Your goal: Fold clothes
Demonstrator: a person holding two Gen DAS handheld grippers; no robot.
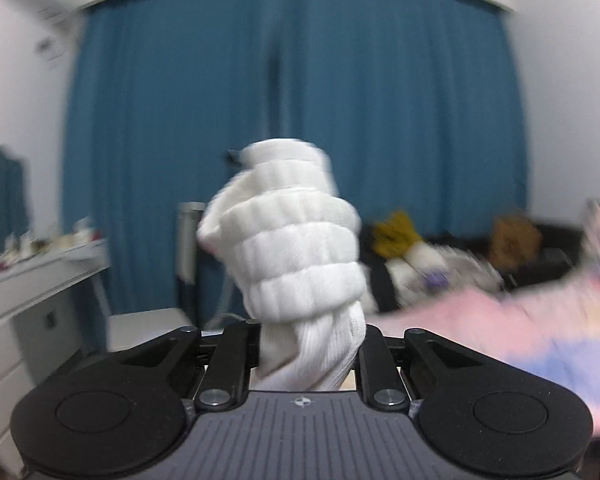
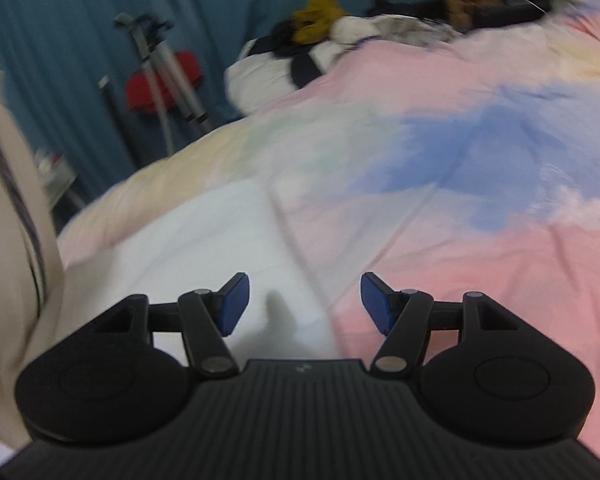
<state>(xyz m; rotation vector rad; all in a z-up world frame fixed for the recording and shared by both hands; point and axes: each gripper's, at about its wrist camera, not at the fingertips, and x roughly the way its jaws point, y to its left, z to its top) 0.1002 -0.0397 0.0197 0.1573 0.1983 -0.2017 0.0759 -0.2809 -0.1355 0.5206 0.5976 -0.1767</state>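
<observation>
— Where is the garment?
— A white ribbed garment (image 1: 300,248) is bunched upright, pinched in the left gripper (image 1: 310,344) jaws, raised before blue curtains (image 1: 292,72).
— And the other gripper?
— The right gripper (image 2: 304,304) hovers, jaws spread, over a pastel bed cover (image 2: 440,168). A clothes pile (image 2: 324,36) lies beyond; a white desk (image 1: 40,272) stands left.

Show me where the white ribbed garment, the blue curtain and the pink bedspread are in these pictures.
white ribbed garment (image 1: 296,240): left wrist view, on the bunched ribbed folds above the gripper.
blue curtain (image 1: 380,92): left wrist view, on its right panel.
pink bedspread (image 2: 500,264): right wrist view, on a pink patch at right.
</observation>
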